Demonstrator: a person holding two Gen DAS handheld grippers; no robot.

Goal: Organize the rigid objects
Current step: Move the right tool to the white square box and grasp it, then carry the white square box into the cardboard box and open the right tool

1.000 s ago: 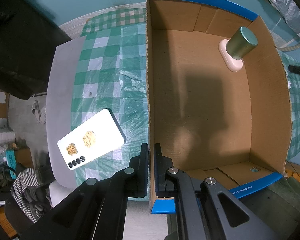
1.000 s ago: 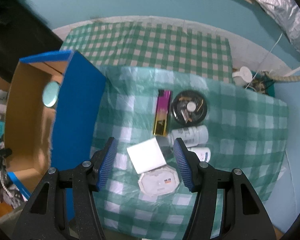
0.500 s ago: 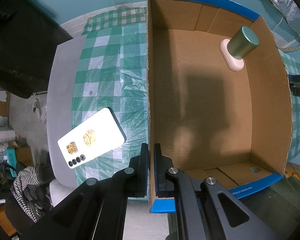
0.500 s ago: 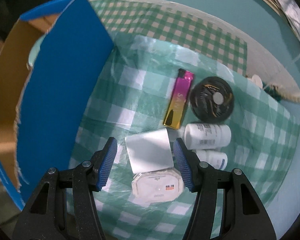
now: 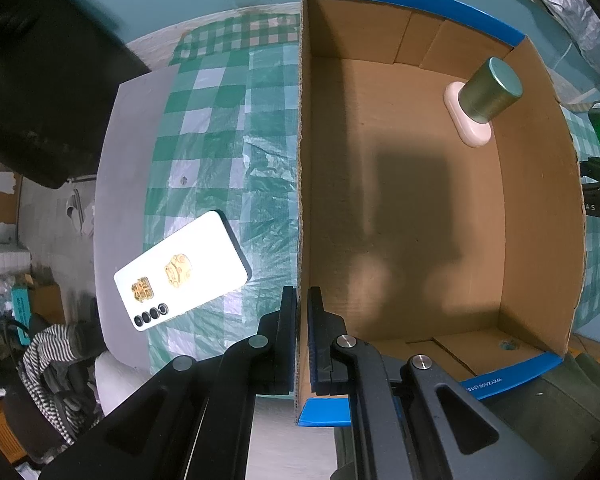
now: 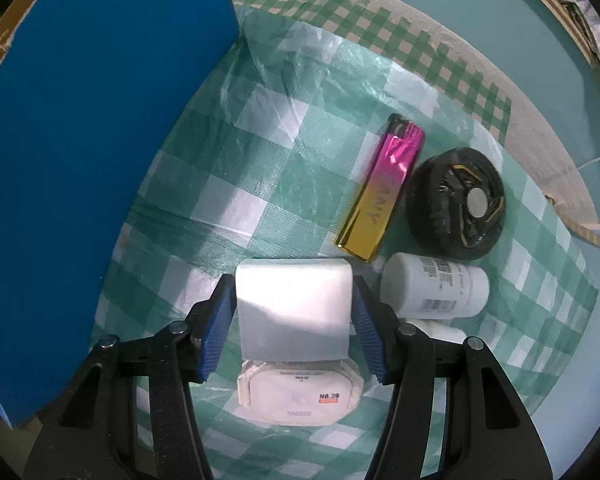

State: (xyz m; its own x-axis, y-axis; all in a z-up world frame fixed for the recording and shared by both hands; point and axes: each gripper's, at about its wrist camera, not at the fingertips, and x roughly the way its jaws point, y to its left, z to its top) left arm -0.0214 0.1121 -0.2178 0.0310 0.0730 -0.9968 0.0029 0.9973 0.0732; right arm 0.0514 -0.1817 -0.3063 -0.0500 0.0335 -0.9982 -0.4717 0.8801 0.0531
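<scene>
The open cardboard box (image 5: 540, 216) with blue outer walls stands on the checked cloth. My left gripper (image 5: 301, 294) is shut on its left wall, one finger on each side. Inside, a green-gold tin (image 5: 488, 92) rests against a white oblong case (image 5: 466, 132) in the far right corner. In the right wrist view my right gripper (image 6: 292, 284) points down, open, around a white square block (image 6: 292, 304), its pads close beside the block's two sides. Under the block's near edge lies a white octagonal box (image 6: 300, 396).
Right of the block lie a pink-gold lighter (image 6: 382, 192), a black round fan (image 6: 456, 204) and two white bottles (image 6: 436, 290), all close together. The box's blue wall (image 6: 100, 160) rises to the left. A white phone (image 5: 180, 270) lies left of the box.
My right gripper has come down and rolled, so the white block now sits between its jaws. The left gripper and the box have stayed put.
</scene>
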